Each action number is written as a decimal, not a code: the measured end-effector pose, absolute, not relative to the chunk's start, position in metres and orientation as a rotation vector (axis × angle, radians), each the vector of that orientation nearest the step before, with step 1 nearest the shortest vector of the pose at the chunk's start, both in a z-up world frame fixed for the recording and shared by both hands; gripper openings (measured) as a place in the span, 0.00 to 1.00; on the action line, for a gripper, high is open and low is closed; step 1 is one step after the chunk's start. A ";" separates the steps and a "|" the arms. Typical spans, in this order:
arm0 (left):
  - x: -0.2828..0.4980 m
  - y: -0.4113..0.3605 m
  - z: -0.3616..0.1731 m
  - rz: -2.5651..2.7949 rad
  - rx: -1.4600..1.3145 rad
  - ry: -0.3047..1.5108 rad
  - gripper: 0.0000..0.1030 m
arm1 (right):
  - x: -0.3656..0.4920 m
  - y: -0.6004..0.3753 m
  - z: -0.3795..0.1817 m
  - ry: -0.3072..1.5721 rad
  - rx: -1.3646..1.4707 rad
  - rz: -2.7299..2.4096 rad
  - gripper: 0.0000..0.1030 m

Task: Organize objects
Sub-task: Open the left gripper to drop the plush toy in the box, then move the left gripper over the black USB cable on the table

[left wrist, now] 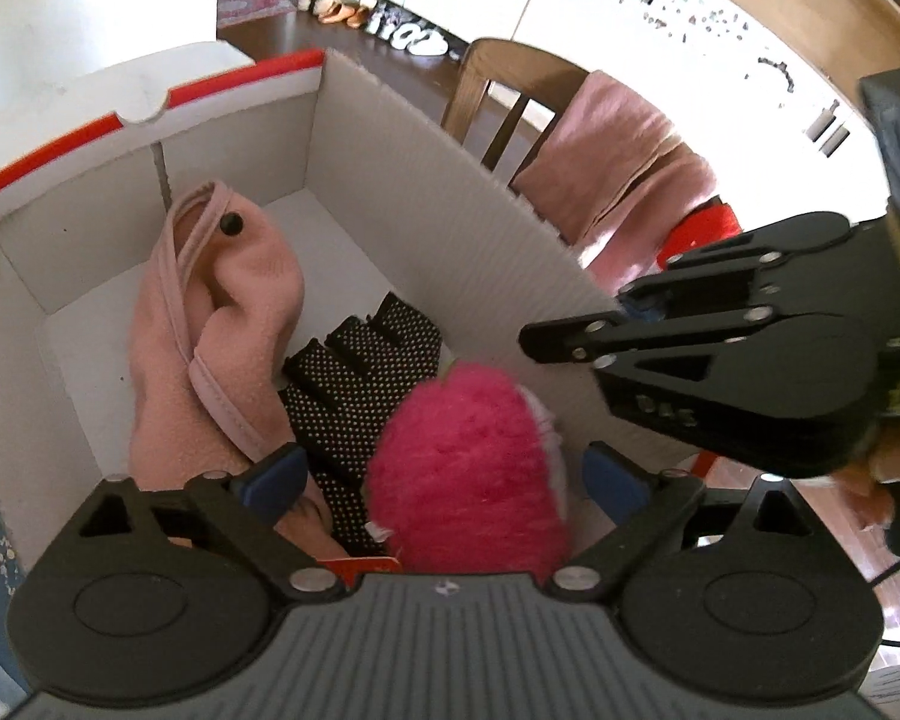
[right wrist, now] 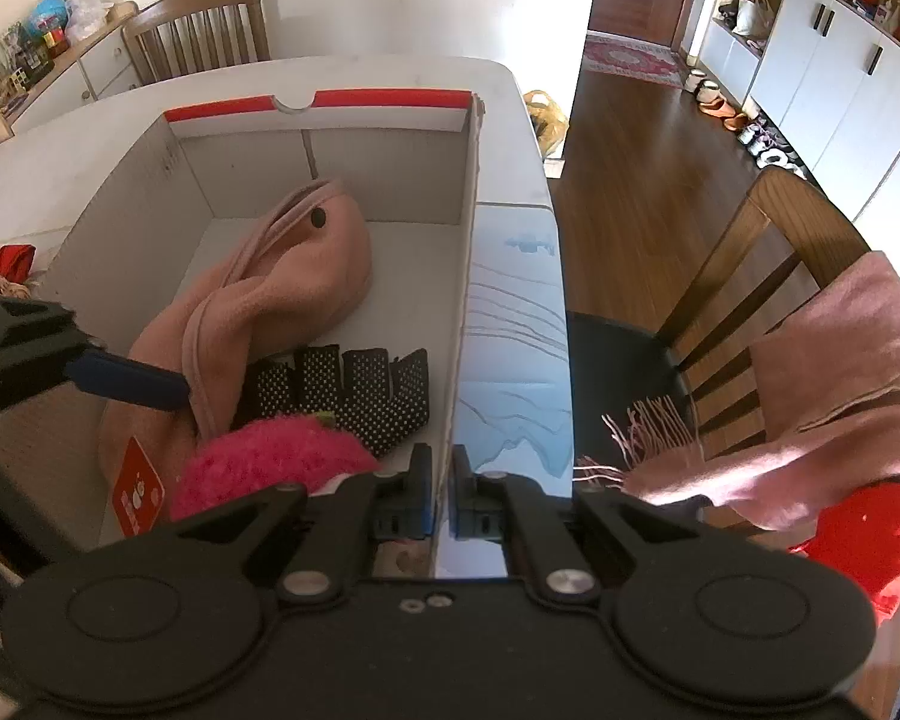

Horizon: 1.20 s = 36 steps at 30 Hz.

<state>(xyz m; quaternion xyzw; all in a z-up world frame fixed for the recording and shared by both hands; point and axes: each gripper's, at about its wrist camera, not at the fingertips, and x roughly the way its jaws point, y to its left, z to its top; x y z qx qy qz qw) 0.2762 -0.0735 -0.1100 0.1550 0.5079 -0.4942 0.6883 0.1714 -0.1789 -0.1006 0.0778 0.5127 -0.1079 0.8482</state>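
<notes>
An open white cardboard box (left wrist: 390,180) (right wrist: 330,156) with a red rim stands on the table. Inside lie a pale pink fleece hat (left wrist: 240,276) (right wrist: 306,276), a black white-dotted glove (left wrist: 354,378) (right wrist: 378,396) and a bright pink fuzzy item (left wrist: 468,468) (right wrist: 270,462). My left gripper (left wrist: 441,474) is inside the box, jaws wide apart; the fuzzy item sits between the blue pads with a gap on each side. Its blue finger (right wrist: 126,381) also shows in the right wrist view. My right gripper (right wrist: 441,480) (left wrist: 570,336) is shut on the box's right wall (right wrist: 465,252).
A wooden chair (right wrist: 768,252) (left wrist: 492,96) draped with a pink fringed scarf (right wrist: 840,360) (left wrist: 618,168) stands right of the table (right wrist: 510,276), with a red cushion (right wrist: 870,540) on it. A red tag (right wrist: 138,495) lies in the box. A red item (right wrist: 9,261) lies left of the box.
</notes>
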 end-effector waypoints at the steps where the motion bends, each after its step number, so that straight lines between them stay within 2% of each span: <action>1: 0.274 -0.071 -0.105 -1.112 0.340 1.125 0.96 | 0.171 -0.179 -0.101 1.082 0.163 -0.228 0.04; 21: 0.273 0.011 -0.037 -0.961 0.197 0.942 0.96 | 0.174 -0.173 -0.103 1.101 0.138 -0.258 0.03; 28: 0.286 0.050 -0.029 -0.808 0.153 0.908 0.96 | 0.175 -0.172 -0.102 1.105 0.134 -0.263 0.03; 36: 0.295 0.113 -0.043 -0.691 0.098 0.922 0.96 | 0.175 -0.171 -0.101 1.108 0.134 -0.270 0.04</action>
